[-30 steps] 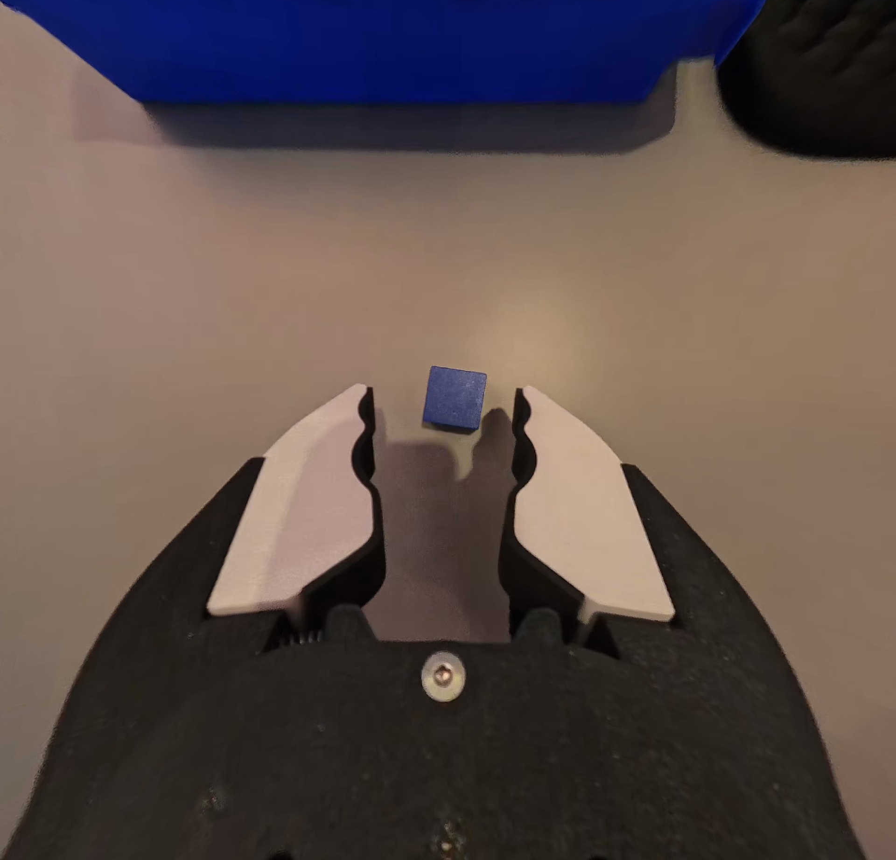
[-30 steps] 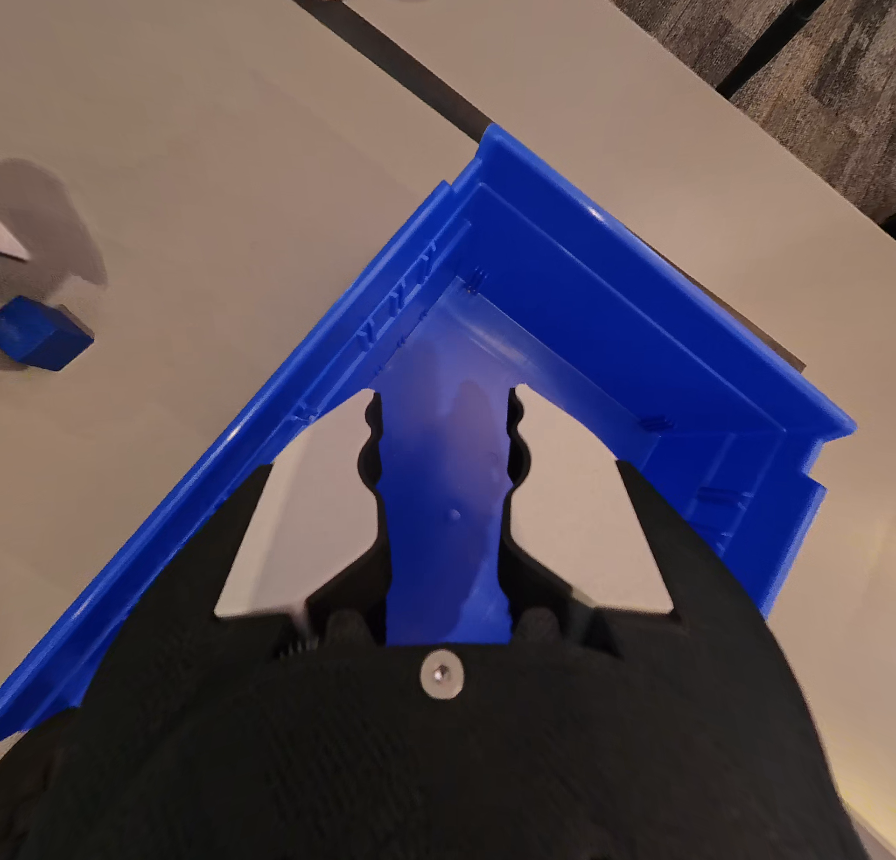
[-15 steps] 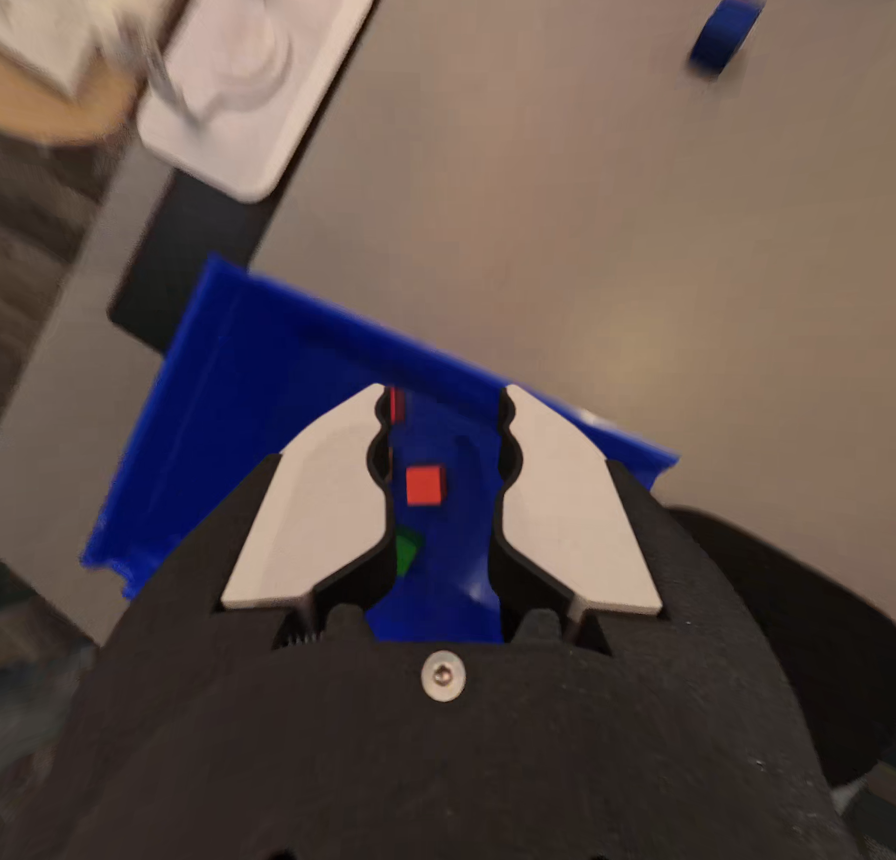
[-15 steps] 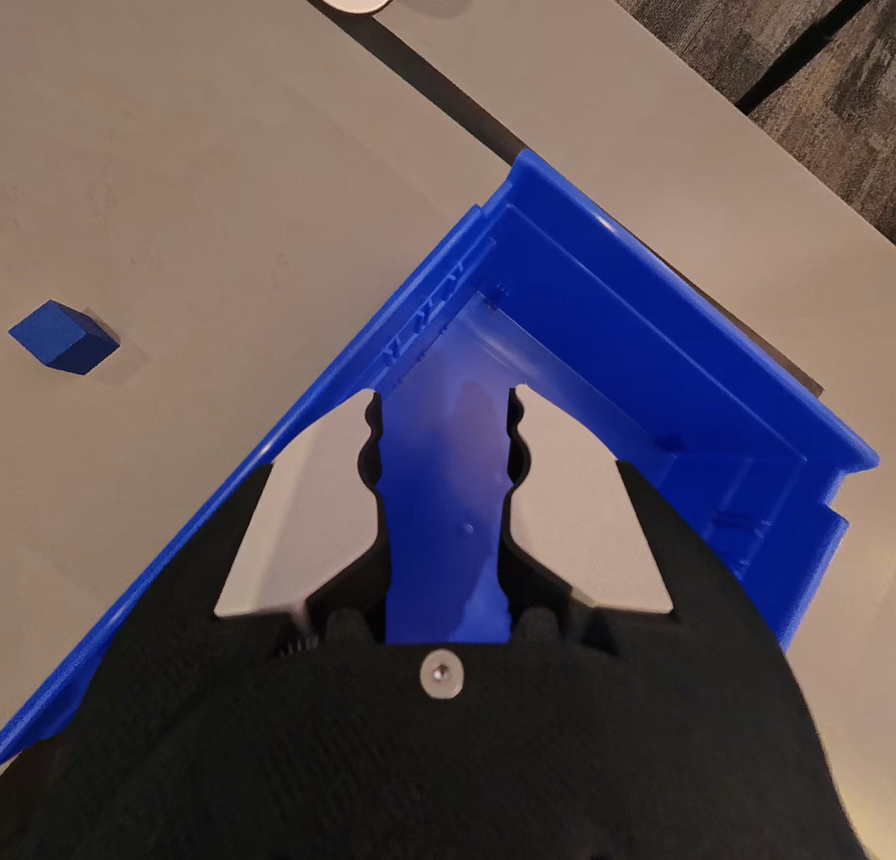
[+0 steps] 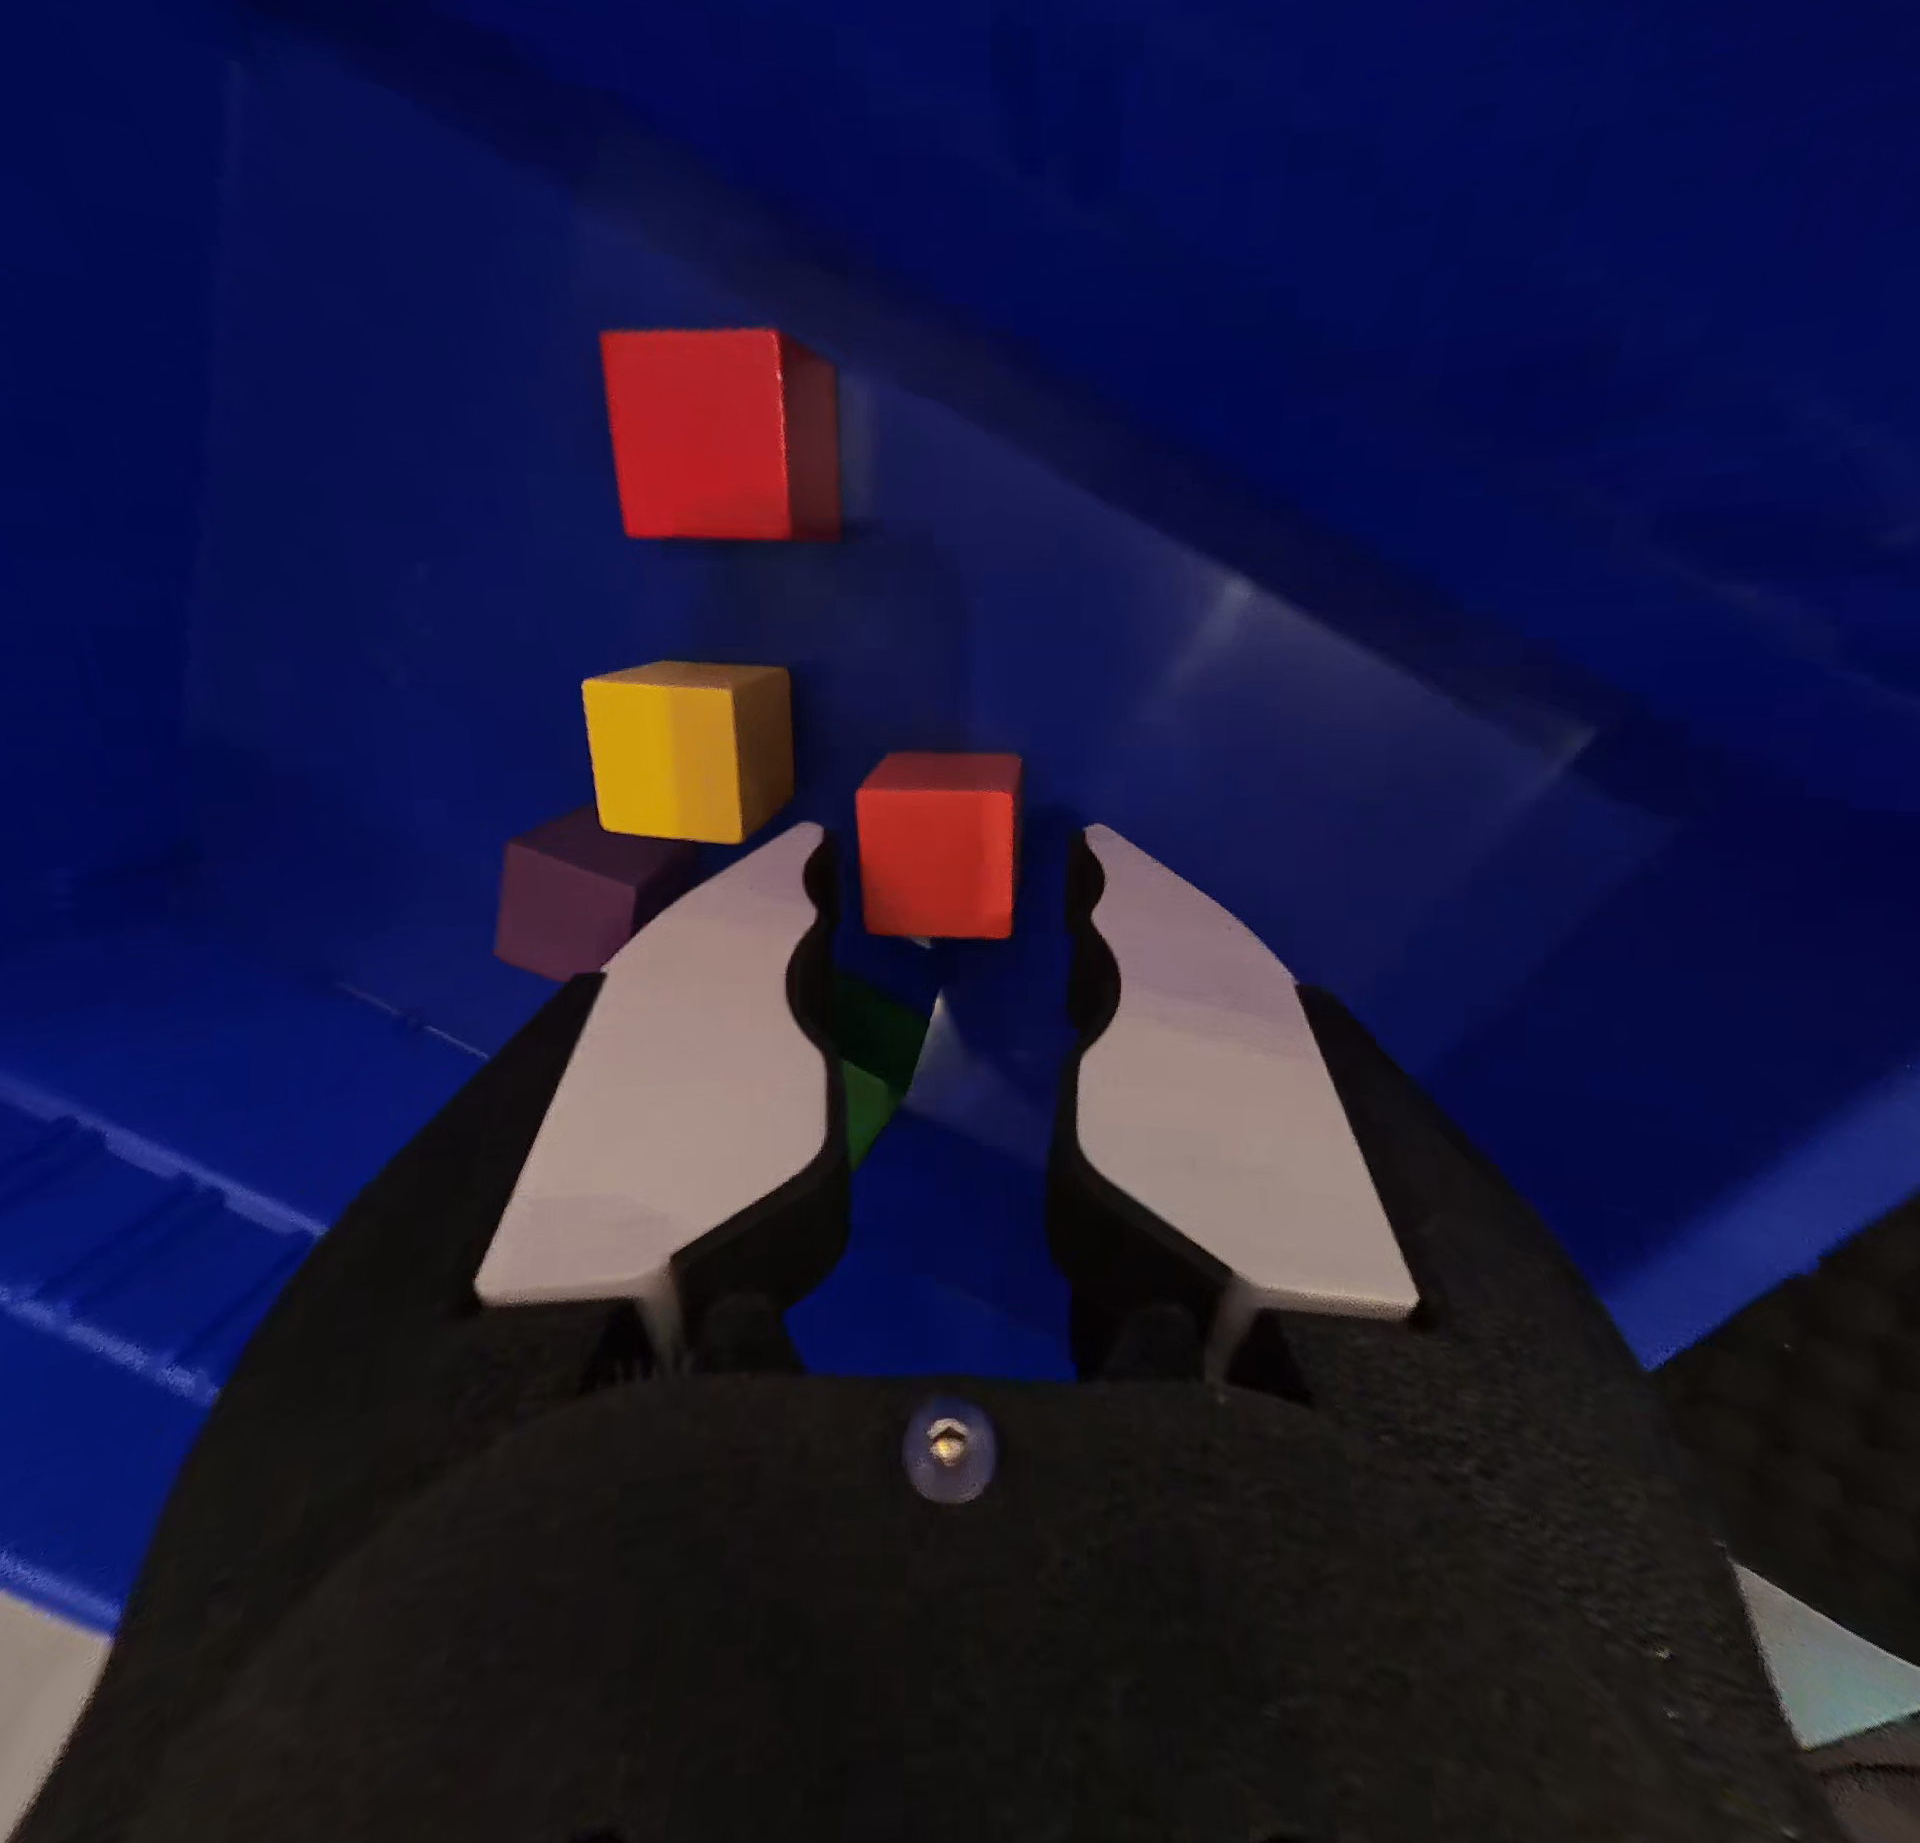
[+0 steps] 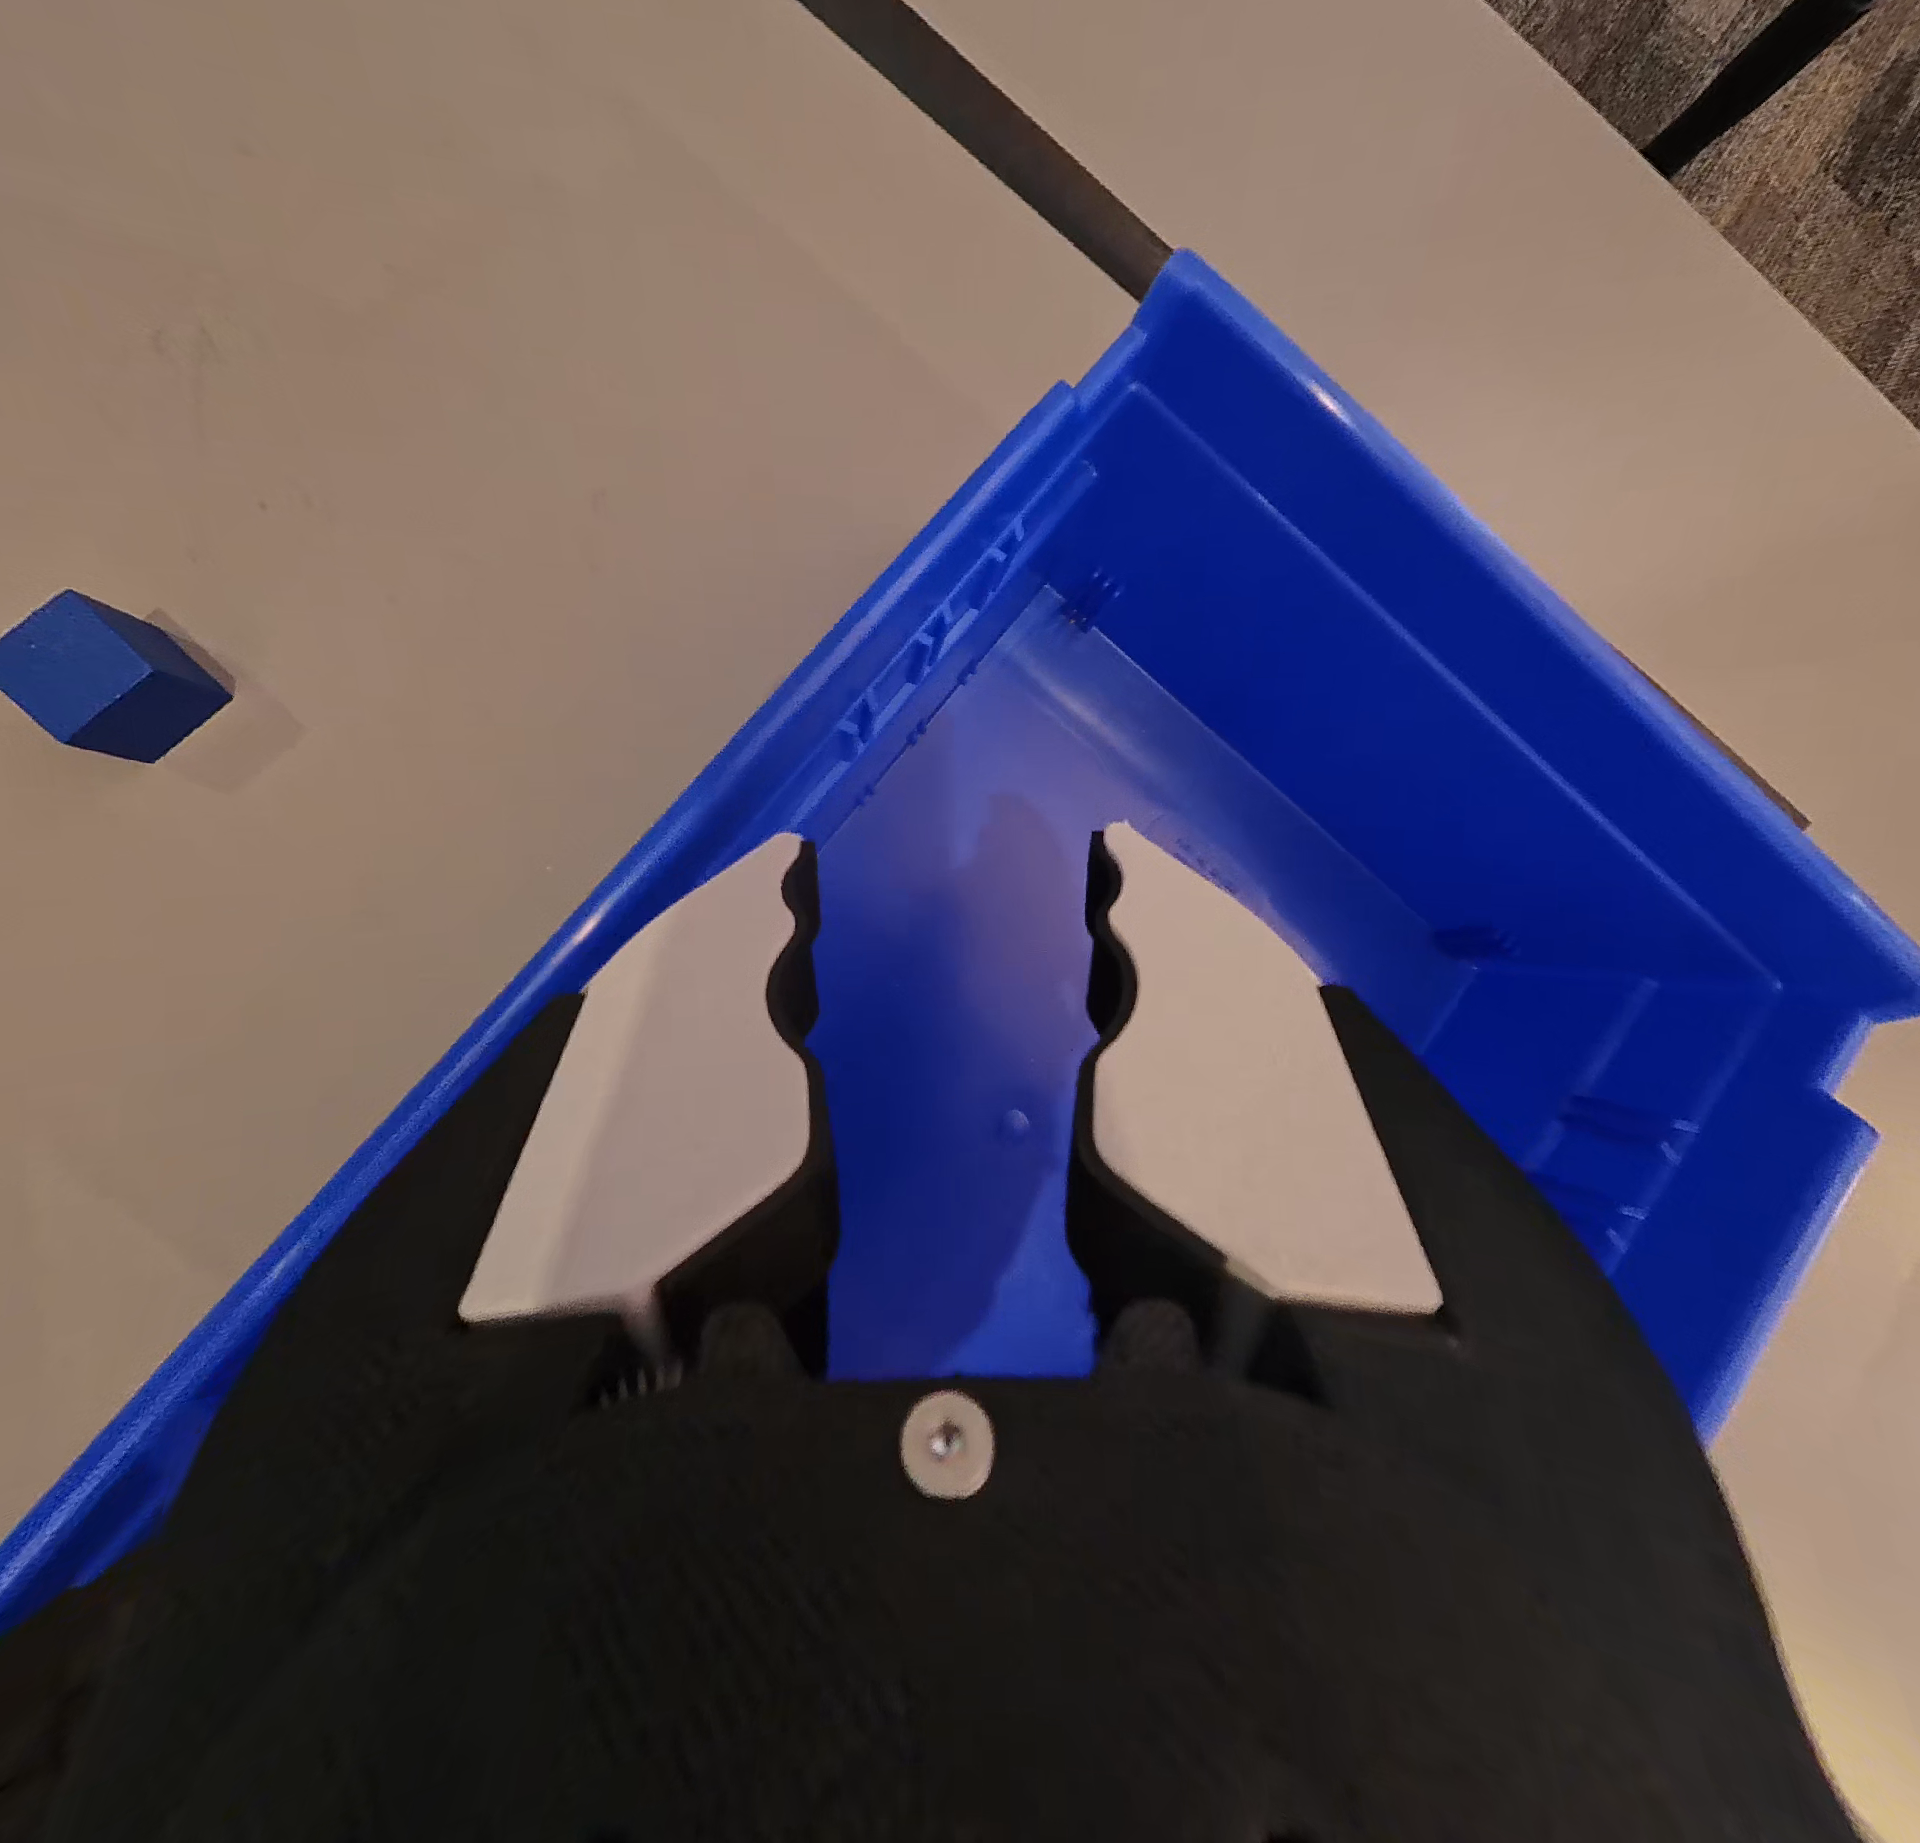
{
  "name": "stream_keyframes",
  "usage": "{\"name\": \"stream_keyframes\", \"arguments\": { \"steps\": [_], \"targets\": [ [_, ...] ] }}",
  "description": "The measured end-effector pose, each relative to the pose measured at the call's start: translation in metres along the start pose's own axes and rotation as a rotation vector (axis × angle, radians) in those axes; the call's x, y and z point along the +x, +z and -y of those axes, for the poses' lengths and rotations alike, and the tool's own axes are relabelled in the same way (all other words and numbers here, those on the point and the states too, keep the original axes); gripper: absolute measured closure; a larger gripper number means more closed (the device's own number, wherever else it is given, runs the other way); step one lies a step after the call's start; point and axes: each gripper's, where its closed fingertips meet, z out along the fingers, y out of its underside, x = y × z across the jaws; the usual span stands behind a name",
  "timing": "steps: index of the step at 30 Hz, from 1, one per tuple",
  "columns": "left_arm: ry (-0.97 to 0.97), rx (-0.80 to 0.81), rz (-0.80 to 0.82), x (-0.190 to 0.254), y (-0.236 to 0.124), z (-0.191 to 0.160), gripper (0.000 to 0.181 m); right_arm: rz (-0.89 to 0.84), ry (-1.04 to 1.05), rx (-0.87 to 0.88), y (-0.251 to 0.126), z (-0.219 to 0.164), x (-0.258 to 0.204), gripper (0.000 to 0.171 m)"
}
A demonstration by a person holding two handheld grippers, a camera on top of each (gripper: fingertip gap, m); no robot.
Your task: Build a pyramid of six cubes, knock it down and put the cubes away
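You are working inside the blue bin (image 5: 1351, 443) with the left gripper (image 5: 945, 858), jaws standing parted and gripping nothing. Five cubes are lying on the bin floor: a red cube (image 5: 707, 432) farthest off, a yellow cube (image 5: 675, 749), a purple cube (image 5: 571, 889) partly under it, an orange-red cube (image 5: 935, 848) just ahead of the fingertips, and a green cube (image 5: 873, 1066) half hidden between the fingers. The right gripper (image 6: 951, 848) is hovering over the bin's other end, likewise parted and empty. A blue cube (image 6: 109, 676) is sitting alone on the table (image 6: 520, 287), well apart from the bin. Judgement: you are fetching cubes for the pyramid base. Next move calls for centring on the orange-red cube and closing squarely.
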Motion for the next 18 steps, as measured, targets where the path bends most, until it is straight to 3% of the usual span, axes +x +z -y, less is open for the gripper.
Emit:
{"name": "stream_keyframes", "arguments": {
  "steps": [2, 5, 9, 14, 16, 18],
  "targets": [
    [-0.005, -0.007, -0.017, 0.0, 0.004, 0.001, 0.152, 0.002, 0.005, -0.001, -0.001, -0.002, 0.001, 0.119],
    [-0.017, -0.004, -0.017, -0.004, -0.001, 0.001, 0.152, 0.007, 0.016, 0.005, -0.002, -0.004, 0.003, 0.12],
    [-0.028, 0.096, 0.044, -0.019, -0.045, 0.01, 0.152, 0.012, 0.03, 0.028, -0.007, -0.003, 0.007, 0.12],
    [0.079, 0.405, 0.093, 0.004, -0.144, 0.096, 0.153, 0.006, 0.042, 0.064, -0.017, 0.002, 0.011, 0.12],
    [0.182, 0.46, 0.063, 0.039, -0.157, 0.137, 0.153, 0.005, 0.043, 0.071, -0.02, 0.002, 0.011, 0.121],
    [0.28, 0.463, -0.001, 0.08, -0.146, 0.174, 0.153, 0.005, 0.038, 0.07, -0.023, 0.001, 0.011, 0.12]
  ]
}}
